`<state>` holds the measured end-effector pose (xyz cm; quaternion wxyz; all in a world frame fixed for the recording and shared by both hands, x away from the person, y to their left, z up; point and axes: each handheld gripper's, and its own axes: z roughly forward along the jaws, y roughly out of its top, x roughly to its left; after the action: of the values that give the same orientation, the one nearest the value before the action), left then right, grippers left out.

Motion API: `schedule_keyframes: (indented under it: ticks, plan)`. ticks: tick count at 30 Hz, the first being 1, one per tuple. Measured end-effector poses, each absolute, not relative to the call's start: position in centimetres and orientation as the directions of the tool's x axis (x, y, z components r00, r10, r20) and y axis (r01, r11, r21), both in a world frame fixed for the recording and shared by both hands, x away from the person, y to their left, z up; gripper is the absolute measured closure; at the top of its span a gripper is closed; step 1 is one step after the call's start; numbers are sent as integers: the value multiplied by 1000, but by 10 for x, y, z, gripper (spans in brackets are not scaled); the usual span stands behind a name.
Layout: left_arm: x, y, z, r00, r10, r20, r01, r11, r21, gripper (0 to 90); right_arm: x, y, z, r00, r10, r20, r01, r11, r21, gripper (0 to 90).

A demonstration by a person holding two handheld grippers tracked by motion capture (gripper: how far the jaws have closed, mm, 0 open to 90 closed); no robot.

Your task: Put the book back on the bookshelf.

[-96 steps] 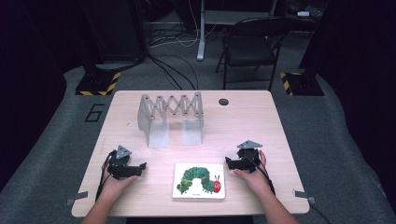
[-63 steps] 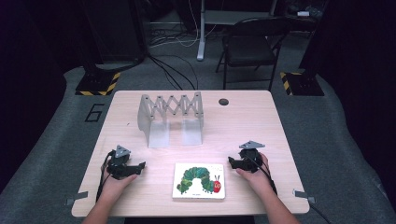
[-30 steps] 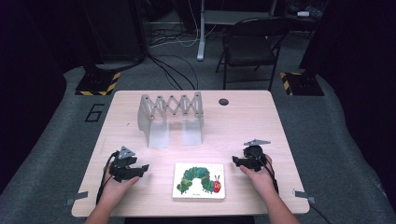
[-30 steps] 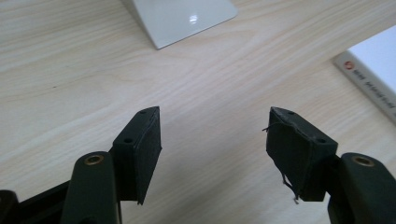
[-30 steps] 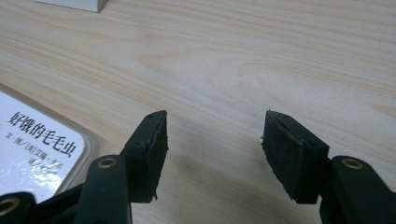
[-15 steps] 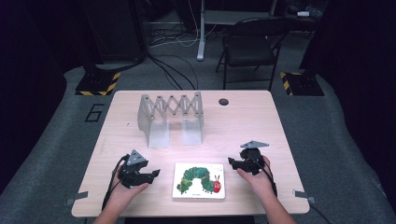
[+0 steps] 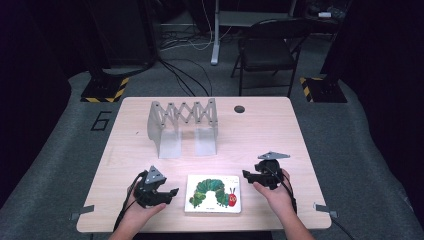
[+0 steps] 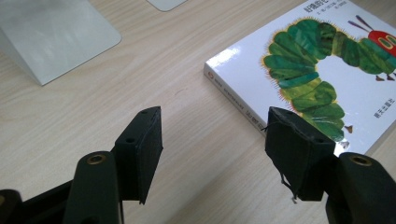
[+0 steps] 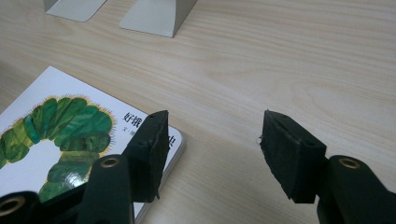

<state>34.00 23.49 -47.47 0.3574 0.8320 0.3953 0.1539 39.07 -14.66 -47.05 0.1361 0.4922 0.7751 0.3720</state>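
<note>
Book (image 7: 213,193) flat on the table (image 7: 260,130), cover up, close to the near edge; all places below are given relative to the book. Left gripper (image 7: 171,191) just off its left side, right gripper (image 7: 246,174) just off its far right corner, neither touching. In the left gripper view the gripper (image 8: 212,140) has its jaws parted and empty, bare wood between them, with the book's (image 8: 322,60) spine edge ahead and to one side. In the right gripper view the gripper (image 9: 212,140) likewise grips nothing; its jaws have just been closing a little, yet a clear gap remains, and the book's (image 9: 70,135) corner lies under one jaw.

Handling, as judged: a thick board book, stiff, fairly light, not fragile. The glossy cover looks slippery, so a pinch across the thickness at an edge or corner should hold better than pressure on the face. Lying flush on the wood, it offers little room beneath; one jaw would probably have to tip or slide an edge up first, or draw the book past the table's near edge.

Open room: bare wood left and right of the book and beyond it up to the rack (image 7: 182,125), which stands well apart on the far side. The small hole (image 7: 239,109) lies farther still. The near edge is the closest limit.
</note>
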Motion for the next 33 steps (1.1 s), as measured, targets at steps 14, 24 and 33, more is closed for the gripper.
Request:
schedule_keyframes:
  ticks: [14,24,33]
  plan:
    - [336,206,-464,679,734,-26,525,-460,717,356,385,-124,-452,-518,847,116,632,288,719,418]
    - [325,193,-482,725,688,-31,510,-506,696,356,379,-120,-460,-537,833,133,633,294,716,402]
    - [316,191,-483,752,659,-29,486,-524,699,279,384,-115,-469,-550,822,144,625,292,724,387]
